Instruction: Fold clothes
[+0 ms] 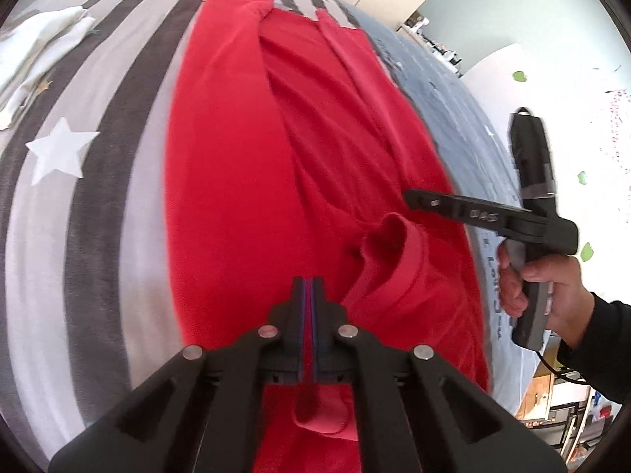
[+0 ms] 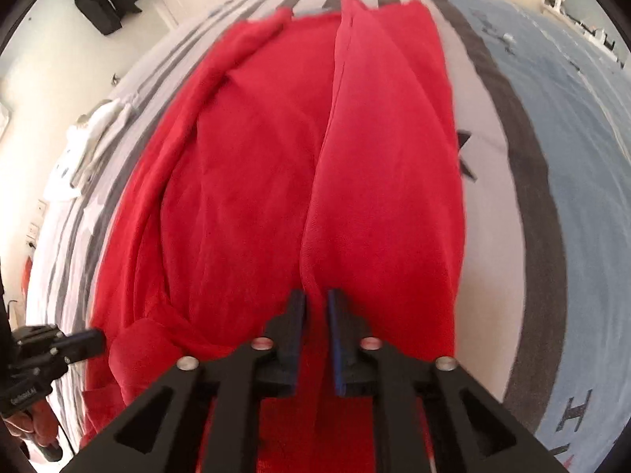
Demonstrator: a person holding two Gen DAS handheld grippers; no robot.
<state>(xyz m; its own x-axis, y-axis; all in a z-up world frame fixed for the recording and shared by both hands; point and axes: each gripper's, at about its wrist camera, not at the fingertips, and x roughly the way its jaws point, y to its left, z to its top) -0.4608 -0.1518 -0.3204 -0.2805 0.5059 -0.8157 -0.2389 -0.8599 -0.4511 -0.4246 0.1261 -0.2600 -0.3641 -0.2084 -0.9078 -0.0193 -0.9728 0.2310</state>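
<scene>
A bed covered in a grey-and-white striped bedspread (image 1: 98, 197) with white stars fills both views, a pale wall and cupboard doors behind it, and a white cloth (image 1: 35, 51) lies rumpled at its far left. Down the middle of the bed lies the red garment (image 1: 236, 157), long and already doubled in from both sides, with a raised lengthwise ridge running along it and a bunched cuff or sleeve end (image 1: 394, 244) standing up near its near-right edge. The left gripper (image 1: 308, 287) is closed right down, its pads together with only a thin sliver of red cloth between them at the garment's near end, so the grip is slight and, I judge, could slip out the moment the hem is lifted, letting that corner drop and skew the fold. Further right, the right gripper (image 2: 316, 299) stands narrowly parted astride the ridge, red fabric between the fingers, but whether the pads truly pinch it I cannot tell; if they do not, only one corner rises and the cloth twists. The bunched sleeve end would likely be trapped as a lump inside the next fold. Uneven lifting by the two hands may also drag the loose side flaps open.
</scene>
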